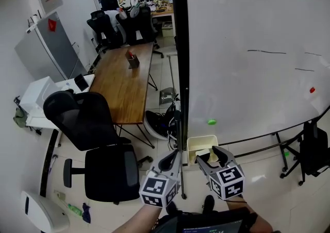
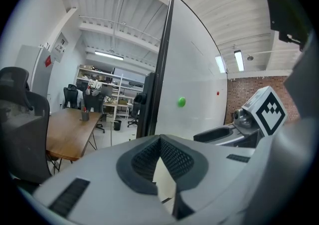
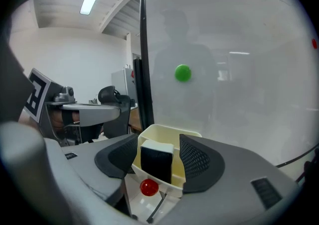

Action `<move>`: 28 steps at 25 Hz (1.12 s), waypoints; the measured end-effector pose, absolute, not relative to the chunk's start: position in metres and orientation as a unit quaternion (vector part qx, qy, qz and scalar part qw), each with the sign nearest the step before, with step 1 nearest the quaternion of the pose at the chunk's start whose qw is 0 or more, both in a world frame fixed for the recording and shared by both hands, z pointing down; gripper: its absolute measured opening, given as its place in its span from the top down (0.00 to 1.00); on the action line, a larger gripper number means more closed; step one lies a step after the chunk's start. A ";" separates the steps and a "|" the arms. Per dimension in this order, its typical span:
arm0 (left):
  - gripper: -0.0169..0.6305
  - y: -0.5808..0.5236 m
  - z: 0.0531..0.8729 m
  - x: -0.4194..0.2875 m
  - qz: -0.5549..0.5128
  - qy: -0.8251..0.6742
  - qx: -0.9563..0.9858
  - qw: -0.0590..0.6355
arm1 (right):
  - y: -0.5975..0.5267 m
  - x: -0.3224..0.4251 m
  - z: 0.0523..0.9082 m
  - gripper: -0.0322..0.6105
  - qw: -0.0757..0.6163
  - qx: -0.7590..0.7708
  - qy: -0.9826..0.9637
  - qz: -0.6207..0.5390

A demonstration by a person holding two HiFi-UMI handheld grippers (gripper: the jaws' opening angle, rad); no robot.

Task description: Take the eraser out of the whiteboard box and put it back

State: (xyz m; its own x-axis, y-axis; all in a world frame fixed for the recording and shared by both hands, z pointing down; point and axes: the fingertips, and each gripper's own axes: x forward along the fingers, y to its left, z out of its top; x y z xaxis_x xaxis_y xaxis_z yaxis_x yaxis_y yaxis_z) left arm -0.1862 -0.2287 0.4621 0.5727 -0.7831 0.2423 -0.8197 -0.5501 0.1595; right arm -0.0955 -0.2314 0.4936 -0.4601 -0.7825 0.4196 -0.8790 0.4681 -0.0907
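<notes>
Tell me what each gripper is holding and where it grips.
Nothing is held. The right gripper is open, its fingers either side of the black white-topped eraser standing in the cream plastic box. The left gripper is shut, empty.

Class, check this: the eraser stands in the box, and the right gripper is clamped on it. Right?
Not quite. The eraser stands in the box, but the right gripper is open, jaws clear of it: see the right gripper view.
</notes>
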 end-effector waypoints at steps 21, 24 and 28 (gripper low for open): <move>0.93 -0.211 0.358 -0.122 0.020 -0.494 0.868 0.055 | -0.217 -0.010 0.316 0.93 -0.024 0.405 -0.910 0.088; 0.93 -0.209 0.356 -0.103 0.022 -0.498 0.865 0.055 | -0.219 0.007 0.320 0.93 -0.025 0.397 -0.913 0.091; 0.93 -0.206 0.363 -0.086 0.029 -0.518 0.853 0.054 | -0.223 0.033 0.326 0.93 -0.020 0.379 -0.921 0.089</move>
